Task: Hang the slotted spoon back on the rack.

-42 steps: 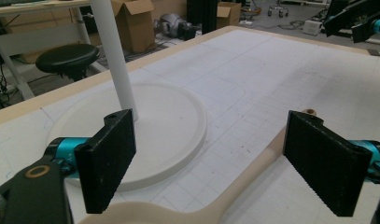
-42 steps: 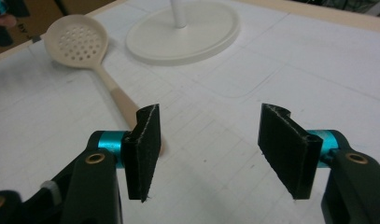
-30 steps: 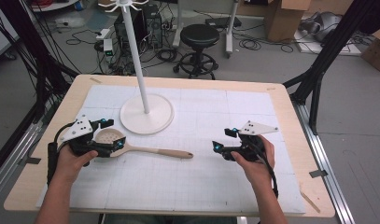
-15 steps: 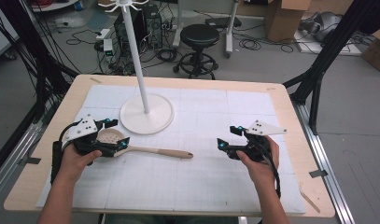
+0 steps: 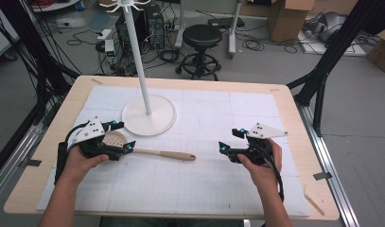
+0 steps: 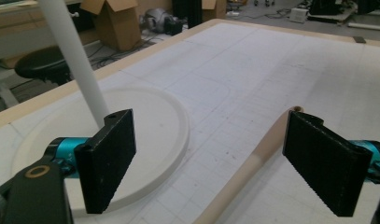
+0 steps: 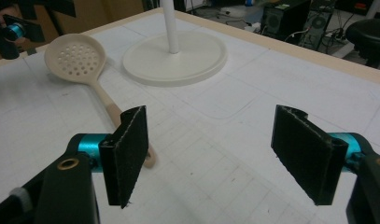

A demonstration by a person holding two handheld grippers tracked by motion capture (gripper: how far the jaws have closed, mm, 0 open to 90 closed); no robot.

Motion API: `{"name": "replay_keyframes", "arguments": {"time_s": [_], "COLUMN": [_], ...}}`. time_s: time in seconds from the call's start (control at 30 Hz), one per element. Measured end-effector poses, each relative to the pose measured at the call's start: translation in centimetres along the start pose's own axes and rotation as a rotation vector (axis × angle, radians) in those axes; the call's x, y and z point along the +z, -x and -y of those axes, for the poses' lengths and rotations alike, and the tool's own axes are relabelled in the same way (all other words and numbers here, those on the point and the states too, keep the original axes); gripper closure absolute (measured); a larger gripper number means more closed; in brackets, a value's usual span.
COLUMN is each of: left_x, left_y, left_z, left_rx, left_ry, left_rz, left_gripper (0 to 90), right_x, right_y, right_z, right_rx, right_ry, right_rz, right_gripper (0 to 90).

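Left claw (image 5: 118, 137) gapes wide astride the spoon (image 5: 147, 150), its pads clear of the handle. The spoon lies flat on the tabletop (image 5: 218, 189), just beside the stand (image 5: 149, 115). Right claw (image 5: 230, 141) hangs wide open, empty, well apart.

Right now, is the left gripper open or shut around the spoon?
Open. The left gripper has its jaws wide apart, and the spoon handle lies on the table between them, untouched by either pad.

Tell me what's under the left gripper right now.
The slotted spoon lies on the white mat beneath the left gripper. Its open jaws straddle the handle without touching it. In the high view, the gripper body covers part of the perforated bowl.
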State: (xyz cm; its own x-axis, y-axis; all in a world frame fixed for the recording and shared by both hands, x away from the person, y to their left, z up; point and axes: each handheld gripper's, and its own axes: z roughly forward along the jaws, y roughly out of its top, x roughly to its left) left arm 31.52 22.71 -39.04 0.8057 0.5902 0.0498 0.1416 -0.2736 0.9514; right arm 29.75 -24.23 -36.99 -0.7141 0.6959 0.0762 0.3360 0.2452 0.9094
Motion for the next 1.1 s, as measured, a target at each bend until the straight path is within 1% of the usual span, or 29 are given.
{"name": "replay_keyframes", "arguments": {"time_s": [0.1,0.17,0.2,0.23,0.3,0.4,0.47,0.53,0.6,0.67,0.73,0.77,0.8,0.87,0.9,0.93,1.03,1.1], "left_x": [0.7,1.2,1.8,1.8,2.5,3.7,4.5,5.4,6.3,7.2,8.1,8.5,8.9,9.6,9.9,10.1,10.7,11.0], "left_y": [0.2,0.4,0.6,0.6,0.8,1.1,1.2,1.4,1.7,1.9,2.3,2.5,2.7,2.9,2.9,3.0,3.0,3.0], "left_z": [-0.3,-0.7,-1.1,-1.1,-1.6,-2.5,-2.9,-3.3,-3.4,-3.2,-2.8,-2.6,-2.5,-2.2,-2.3,-2.4,-2.9,-3.3], "left_rx": [0.016,0.025,0.04,0.04,0.048,0.078,0.085,0.108,0.114,0.126,0.142,0.153,0.166,0.171,0.176,0.172,0.187,0.2], "left_ry": [-0.036,-0.06,-0.083,-0.083,-0.103,-0.141,-0.161,-0.201,-0.227,-0.276,-0.324,-0.347,-0.369,-0.398,-0.409,-0.415,-0.427,-0.455], "left_rz": [-0.007,-0.002,0.005,0.005,0.007,0.017,0.037,0.048,0.065,0.079,0.097,0.103,0.105,0.114,0.112,0.109,0.117,0.13], "left_gripper": [18.1,18.1,18.1,18.2,18.3,18.6,18.6,18.6,18.9,19.5,19.8,21.9,21.9,22.6,21.3,21.3,21.3,21.4], "right_x": [0.2,0.1,-0.1,-0.1,-0.2,-0.1,0.0,0.0,0.0,0.0,0.0,-0.2,-0.2,-0.3,-0.4,-0.4,-0.4,-0.4], "right_y": [0.1,0.1,0.2,0.2,0.2,0.2,0.3,0.3,0.3,0.3,0.3,0.3,0.3,0.4,0.5,0.5,0.5,0.4], "right_z": [0.1,0.1,0.0,0.0,-0.1,-0.2,-0.2,-0.2,-0.2,-0.2,-0.2,-0.3,-0.3,-0.4,-0.4,-0.4,-0.4,-0.4], "right_rx": [-0.002,-0.004,0.004,0.004,0.007,0.008,0.007,0.006,0.007,0.013,0.009,0.012,0.012,0.009,0.015,0.015,0.013,0.014], "right_ry": [-0.008,-0.008,0.002,0.002,0.008,0.007,0.006,0.004,0.003,-0.001,0.003,0.007,0.007,0.018,0.02,0.02,0.019,0.015], "right_rz": [0.0,0.001,-0.002,-0.002,0.001,-0.005,-0.01,-0.009,-0.013,-0.015,-0.018,-0.017,-0.017,-0.014,-0.012,-0.012,-0.012,-0.013], "right_gripper": [27.1,27.1,27.1,27.1,27.1,27.1,27.0,27.0,27.0,27.0,27.0,27.0,27.0,27.0,27.0,27.0,27.0,27.0]}}
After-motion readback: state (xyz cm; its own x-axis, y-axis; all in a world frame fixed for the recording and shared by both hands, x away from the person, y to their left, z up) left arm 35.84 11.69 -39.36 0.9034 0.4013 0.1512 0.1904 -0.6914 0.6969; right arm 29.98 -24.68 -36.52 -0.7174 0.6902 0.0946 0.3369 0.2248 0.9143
